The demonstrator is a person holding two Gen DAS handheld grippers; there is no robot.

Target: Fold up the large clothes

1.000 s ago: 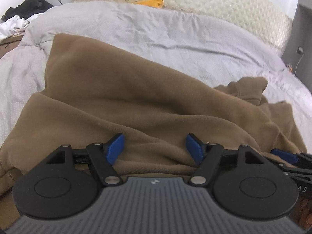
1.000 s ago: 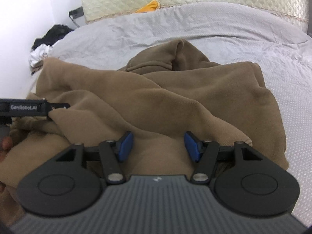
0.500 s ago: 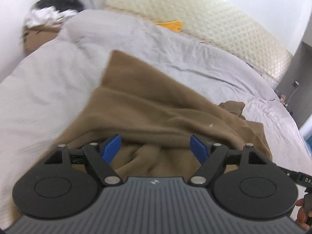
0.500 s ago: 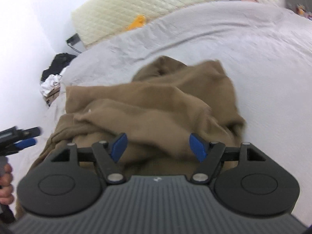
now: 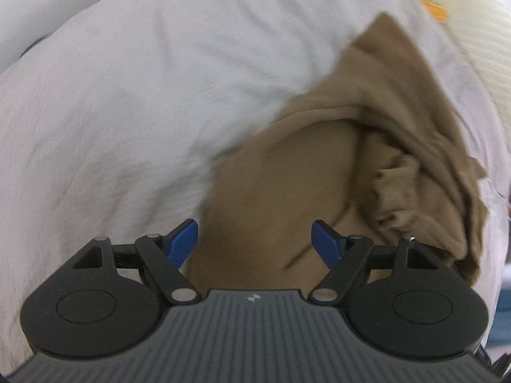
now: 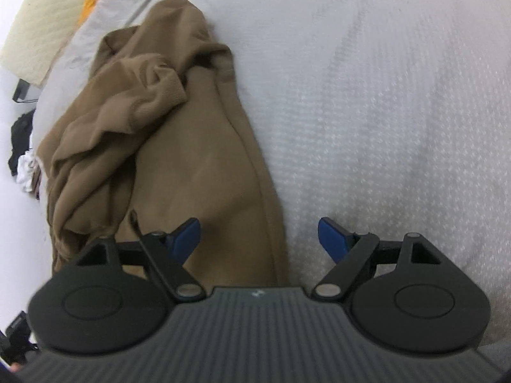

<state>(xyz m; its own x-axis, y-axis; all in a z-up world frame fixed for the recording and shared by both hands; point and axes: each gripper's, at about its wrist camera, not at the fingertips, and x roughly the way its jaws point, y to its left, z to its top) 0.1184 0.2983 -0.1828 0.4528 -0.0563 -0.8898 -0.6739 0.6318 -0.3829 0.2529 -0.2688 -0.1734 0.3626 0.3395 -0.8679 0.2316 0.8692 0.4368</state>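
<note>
A large brown fleece garment (image 5: 287, 172) lies crumpled on a grey bedspread (image 5: 127, 95). In the left wrist view it runs from my gripper up to the right, with a bunched cuff (image 5: 396, 191) on its right side. My left gripper (image 5: 255, 242) is open and empty, above the garment's left edge. In the right wrist view the garment (image 6: 198, 159) lies to the left, with a bunched sleeve (image 6: 150, 95) on top. My right gripper (image 6: 260, 239) is open and empty, straddling the garment's right edge.
A cream quilted headboard (image 5: 463, 16) and an orange item (image 5: 431, 9) lie at the far end of the bed. Dark and white clothes (image 6: 22, 146) are piled at the left past the bed's edge. Bare bedspread (image 6: 383, 95) stretches to the right.
Both grippers have swung apart and tilted downward: the left view now faces the garment's left edge, the right view its right edge. Both stay open.
</note>
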